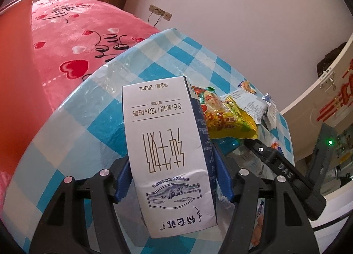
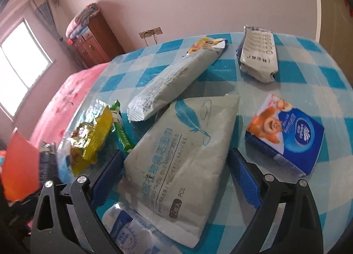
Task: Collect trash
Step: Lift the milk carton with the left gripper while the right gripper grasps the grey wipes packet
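My left gripper point(image 1: 174, 165) pinches a white milk carton point(image 1: 167, 143), held above the checked table point(image 1: 88, 121) beside a yellow wrapper point(image 1: 229, 121). My right gripper point(image 2: 176, 172) is spread wide either side of a grey wipes pack point(image 2: 181, 157) lying on the table.

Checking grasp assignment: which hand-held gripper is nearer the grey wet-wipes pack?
Right. The right hand-held gripper is open, its fingers straddling the grey wet-wipes pack. The left hand-held gripper is off to the side, shut on the milk carton.

White milk carton point(image 1: 169, 154) is held upside down above the table. A grey wipes pack point(image 2: 176, 165) lies near; yellow wrapper point(image 2: 91, 139) left, blue tissue pack point(image 2: 286, 135) right.
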Available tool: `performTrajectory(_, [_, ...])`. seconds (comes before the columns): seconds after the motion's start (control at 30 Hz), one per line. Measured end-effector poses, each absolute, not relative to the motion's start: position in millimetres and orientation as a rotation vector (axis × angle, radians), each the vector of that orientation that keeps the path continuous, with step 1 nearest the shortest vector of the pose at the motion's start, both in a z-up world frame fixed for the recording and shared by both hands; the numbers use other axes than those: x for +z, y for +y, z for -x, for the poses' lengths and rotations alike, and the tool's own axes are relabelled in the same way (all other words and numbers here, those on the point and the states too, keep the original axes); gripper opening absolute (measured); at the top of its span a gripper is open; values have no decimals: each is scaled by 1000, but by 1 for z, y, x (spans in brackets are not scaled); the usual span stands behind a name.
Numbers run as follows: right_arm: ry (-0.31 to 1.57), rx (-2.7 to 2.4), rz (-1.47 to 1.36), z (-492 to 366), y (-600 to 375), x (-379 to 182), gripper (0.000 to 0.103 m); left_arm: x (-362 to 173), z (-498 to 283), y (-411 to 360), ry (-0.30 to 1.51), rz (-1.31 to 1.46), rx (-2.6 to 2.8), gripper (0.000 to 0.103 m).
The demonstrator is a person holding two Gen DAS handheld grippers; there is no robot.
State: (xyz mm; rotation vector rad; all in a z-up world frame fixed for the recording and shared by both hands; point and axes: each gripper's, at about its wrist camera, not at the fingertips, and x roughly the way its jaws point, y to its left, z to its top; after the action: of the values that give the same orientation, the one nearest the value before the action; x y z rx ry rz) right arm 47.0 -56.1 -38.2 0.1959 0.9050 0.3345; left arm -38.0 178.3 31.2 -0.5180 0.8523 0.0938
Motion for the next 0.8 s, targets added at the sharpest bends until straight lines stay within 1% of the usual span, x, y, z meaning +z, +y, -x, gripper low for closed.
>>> performTrajectory(0.07, [906, 333, -188, -46, -56, -37, 93, 32, 39, 178, 849, 505, 91, 65])
performTrajectory(0.13, [905, 312, -153, -45, -55, -37, 88, 32, 41, 178, 848, 500, 88, 65])
performTrajectory(0.17, [902, 295, -124, -45, -53, -37, 82, 31, 42, 178, 849, 500, 85, 65])
performTrajectory(0.3, [895, 307, -118, -37, -56, -38, 78, 34, 46, 178, 845, 486, 77, 65])
performTrajectory(0.8, [826, 326, -101, 4, -75, -30, 71, 50, 67, 170, 805, 396, 57, 66])
